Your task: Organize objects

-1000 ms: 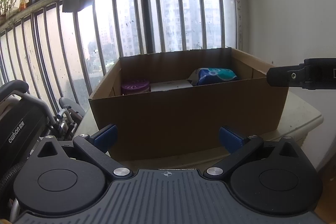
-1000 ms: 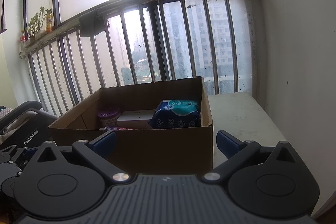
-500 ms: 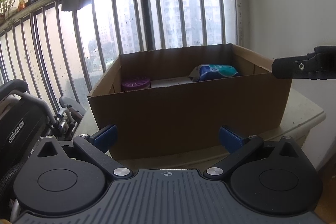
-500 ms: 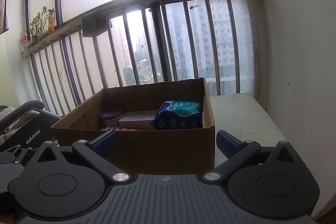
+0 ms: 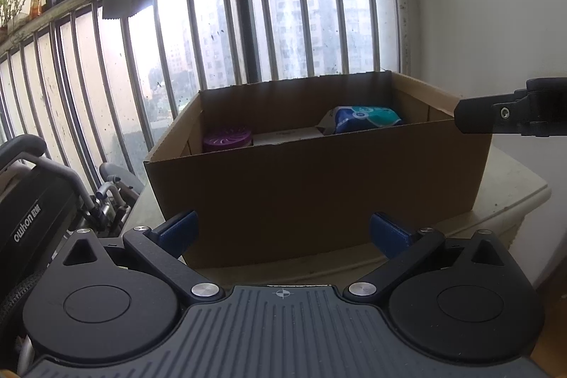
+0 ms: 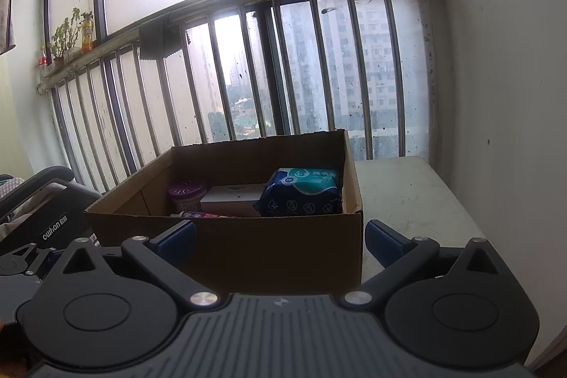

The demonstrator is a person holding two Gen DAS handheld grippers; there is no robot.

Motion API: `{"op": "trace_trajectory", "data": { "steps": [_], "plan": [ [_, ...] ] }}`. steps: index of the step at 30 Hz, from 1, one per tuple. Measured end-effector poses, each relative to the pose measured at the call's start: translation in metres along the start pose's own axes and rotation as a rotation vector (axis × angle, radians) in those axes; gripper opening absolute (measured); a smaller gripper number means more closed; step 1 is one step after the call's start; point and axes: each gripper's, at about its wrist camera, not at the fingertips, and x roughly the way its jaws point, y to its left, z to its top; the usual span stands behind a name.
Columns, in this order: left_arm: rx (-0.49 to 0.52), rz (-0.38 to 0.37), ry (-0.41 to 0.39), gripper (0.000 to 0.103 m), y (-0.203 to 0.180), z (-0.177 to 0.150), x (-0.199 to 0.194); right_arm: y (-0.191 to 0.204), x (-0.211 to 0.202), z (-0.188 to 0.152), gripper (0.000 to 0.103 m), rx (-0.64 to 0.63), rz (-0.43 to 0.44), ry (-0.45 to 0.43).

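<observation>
Tissue pack (image 6: pixel 303 192) in the cardboard box (image 6: pixel 248 250) looks soft, light — pinch its middle; your left gripper (image 5: pixel 283 231) and right gripper (image 6: pixel 280 238) both gape empty.

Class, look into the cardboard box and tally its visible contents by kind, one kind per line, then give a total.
Purple-lidded round container: 1
White box: 1
Blue and teal wipes pack: 1
Pink tube: 1
Total: 4
</observation>
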Motion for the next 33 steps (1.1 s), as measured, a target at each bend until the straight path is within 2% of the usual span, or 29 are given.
{"op": "trace_trajectory", "data": {
  "steps": [22, 33],
  "plan": [
    [-0.002, -0.004, -0.001, 0.103, 0.0008, 0.0009, -0.0023, -0.0029, 0.0003, -0.0013, 0.103, -0.004, -0.004, 0.013],
    [0.013, 0.029, -0.027, 0.103, -0.0015, -0.001, -0.0028, -0.0036, 0.0008, -0.0018, 0.103, -0.001, -0.008, 0.015]
  ]
}}
